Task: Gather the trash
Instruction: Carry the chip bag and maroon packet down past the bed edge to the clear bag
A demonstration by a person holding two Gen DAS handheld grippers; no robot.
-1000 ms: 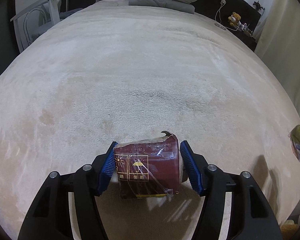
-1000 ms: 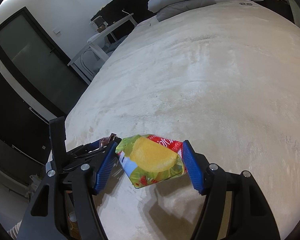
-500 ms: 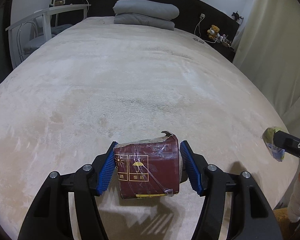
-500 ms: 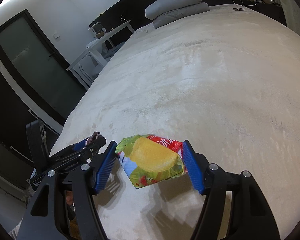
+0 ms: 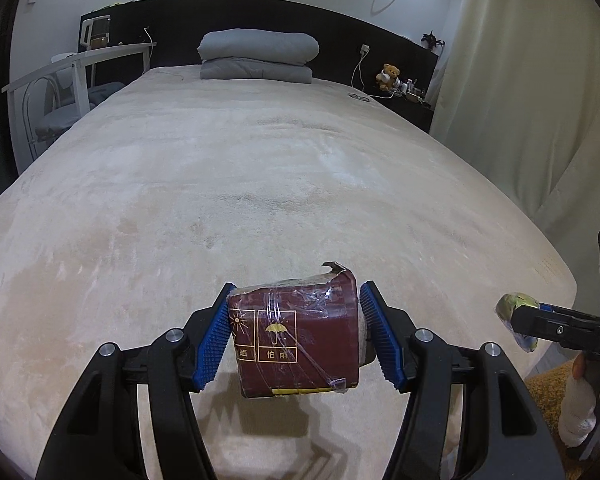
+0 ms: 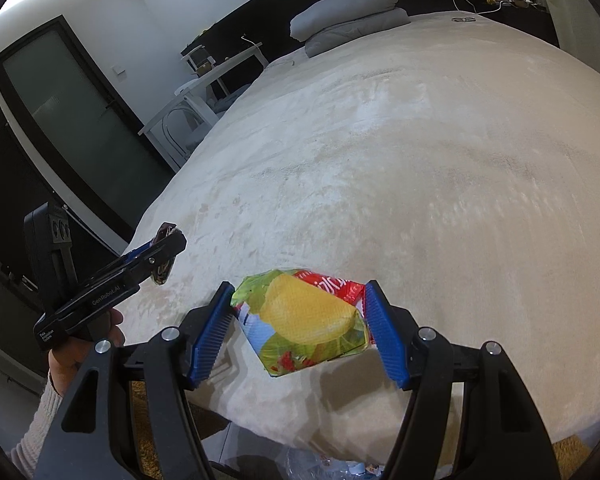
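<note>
My left gripper [image 5: 296,332] is shut on a dark red carton [image 5: 300,340] wrapped in clear tape, held above the foot end of the beige bed [image 5: 260,184]. My right gripper [image 6: 300,324] is shut on a crumpled green and yellow chip bag [image 6: 304,320], held over the bed's foot edge. The right gripper with the bag also shows at the right of the left wrist view [image 5: 520,320]. The left gripper shows at the left of the right wrist view [image 6: 162,252], with the carton mostly hidden.
Folded grey bedding [image 5: 258,56] lies at the head of the bed. A white desk and chair [image 5: 64,84] stand left, a curtain [image 5: 540,92] right. A teddy bear [image 5: 389,76] sits on the nightstand. A brown rug [image 6: 160,440] and clear plastic [image 6: 332,468] lie below the bed's foot.
Both grippers have pulled back toward the foot of the bed and tilted up, each still holding its item. The right gripper has come closer into the left wrist view.
</note>
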